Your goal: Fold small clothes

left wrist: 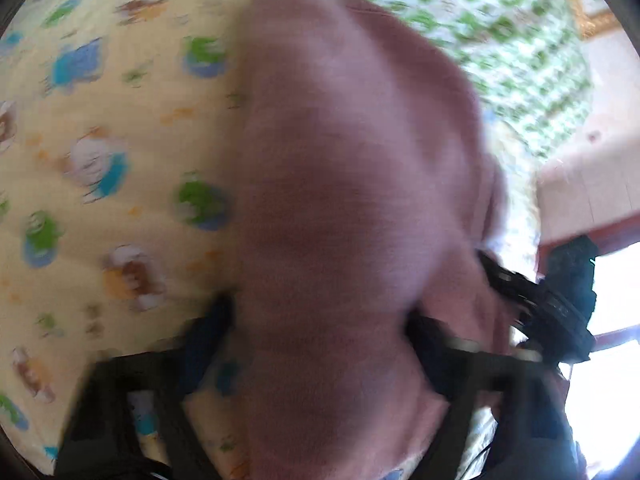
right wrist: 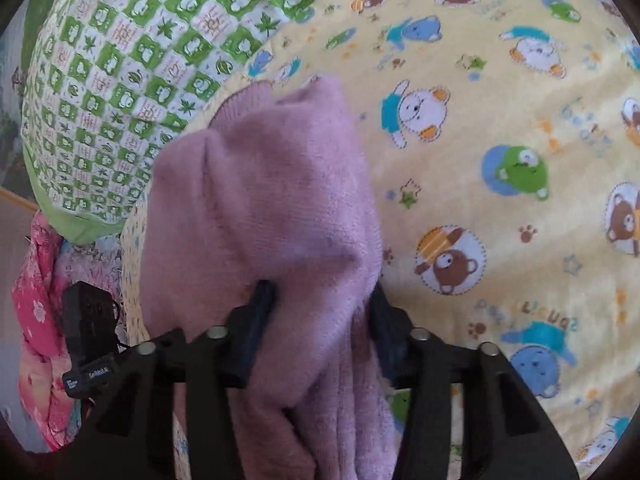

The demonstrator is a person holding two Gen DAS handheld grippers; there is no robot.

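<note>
A pink knitted garment [left wrist: 340,140] hangs bunched over a yellow blanket with cartoon bears [left wrist: 100,140]. In the blurred left wrist view it fills the whole gap between the dark fingers of my left gripper [left wrist: 320,332], which pinch it in at both sides. In the right wrist view the same garment [right wrist: 260,184] is gathered between the two fingers of my right gripper [right wrist: 320,304], shut on a thick fold of it. More of the knit trails down below the jaws. The yellow blanket [right wrist: 500,140] lies just beneath.
A green-and-white checked quilt [right wrist: 120,80] is heaped behind the blanket, also seen as the checked quilt [left wrist: 500,20]. Pink floral cloth [right wrist: 36,300] hangs at the left edge beside a black device [right wrist: 86,320]. Black gear [left wrist: 560,304] and a bright window [left wrist: 608,300] are at the right.
</note>
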